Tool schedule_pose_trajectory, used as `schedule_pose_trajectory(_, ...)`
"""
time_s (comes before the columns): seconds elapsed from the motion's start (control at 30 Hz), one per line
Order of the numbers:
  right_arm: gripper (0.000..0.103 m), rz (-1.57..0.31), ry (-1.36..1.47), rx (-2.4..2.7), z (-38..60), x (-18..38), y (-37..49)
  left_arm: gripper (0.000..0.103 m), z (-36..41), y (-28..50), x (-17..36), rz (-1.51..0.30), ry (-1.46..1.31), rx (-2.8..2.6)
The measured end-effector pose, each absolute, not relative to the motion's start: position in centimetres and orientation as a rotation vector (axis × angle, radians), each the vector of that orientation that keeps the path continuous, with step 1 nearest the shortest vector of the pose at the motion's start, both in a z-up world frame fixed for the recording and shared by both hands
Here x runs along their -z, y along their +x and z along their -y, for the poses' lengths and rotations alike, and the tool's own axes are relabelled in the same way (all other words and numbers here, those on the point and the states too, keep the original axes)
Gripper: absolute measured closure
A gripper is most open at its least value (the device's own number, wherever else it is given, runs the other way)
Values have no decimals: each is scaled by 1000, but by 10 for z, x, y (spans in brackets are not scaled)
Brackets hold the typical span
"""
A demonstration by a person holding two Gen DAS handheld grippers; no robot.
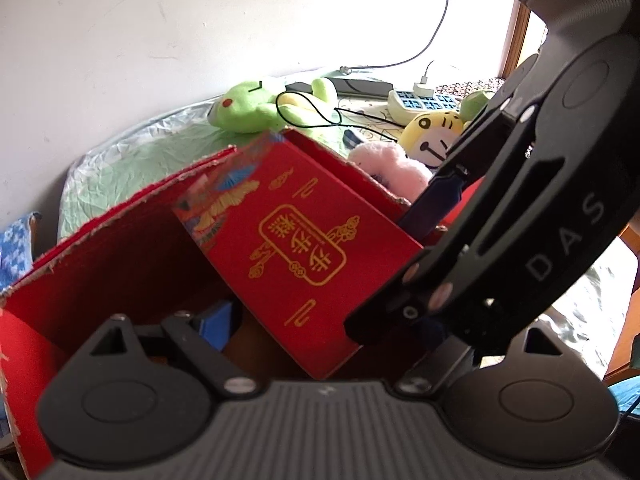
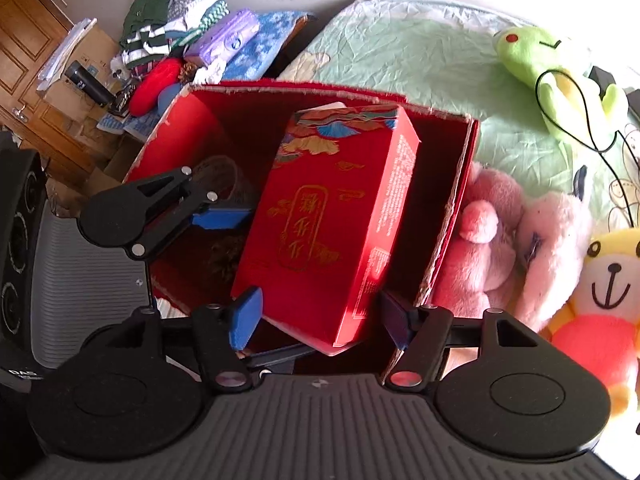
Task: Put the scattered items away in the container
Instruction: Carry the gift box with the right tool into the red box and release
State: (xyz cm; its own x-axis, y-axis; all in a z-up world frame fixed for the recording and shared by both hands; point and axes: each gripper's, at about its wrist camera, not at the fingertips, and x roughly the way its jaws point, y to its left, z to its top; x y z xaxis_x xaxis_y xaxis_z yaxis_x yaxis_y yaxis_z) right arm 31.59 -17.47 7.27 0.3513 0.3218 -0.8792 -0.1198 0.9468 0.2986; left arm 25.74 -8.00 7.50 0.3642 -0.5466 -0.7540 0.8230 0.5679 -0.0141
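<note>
Cardboard, glossy red with gold print: one rectangular box (image 2: 328,224) leans tilted inside the open red container (image 2: 460,184) on the bed (image 2: 400,52). Right gripper (image 2: 320,320) fingers (image 2: 246,316) spread wide beside its lower end, apart. Left gripper (image 1: 248,320) spread wide too. Three plush toys lie outside: green (image 2: 536,56), pink (image 2: 496,240), yellow (image 2: 608,280).

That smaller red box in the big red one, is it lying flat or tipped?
Tipped: the smaller red box leans inside the big red container, one end raised.
</note>
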Motion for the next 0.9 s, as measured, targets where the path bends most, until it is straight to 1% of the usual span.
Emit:
schedule_pose_trajectory(0.07, 36, -1161, 193, -289, 174, -77, 314, 15, 81, 258, -75, -787, 404, 906)
schedule_pose_trajectory(0.13, 35, -1101, 162, -256, 175, -86, 310, 15, 85, 262, -71, -808, 399, 898)
schedule_pose_trajectory(0.2, 34, -1040, 139, -227, 177, -94, 308, 10, 89, 267, -66, -833, 389, 897)
schedule_pose_trajectory(0.23, 34, -1027, 144, -228, 179, -95, 308, 10, 90, 268, -64, -842, 375, 903)
schedule_pose_trajectory(0.43, 36, -1022, 166, -238, 184, -80, 315, 10, 97, 267, -62, -838, 345, 906)
schedule_pose_trajectory(0.6, 37, -959, 136, -259, 185, -77, 305, 10, 93, 265, -60, -837, 299, 897)
schedule_pose_trajectory(0.73, 41, -926, 135, -280, 188, -69, 302, 10, 92, 260, -58, -804, 277, 880)
schedule_pose_trajectory(0.9, 41, -849, 138, -308, 191, -62, 291, 10, 80, 244, -61, -708, 277, 814)
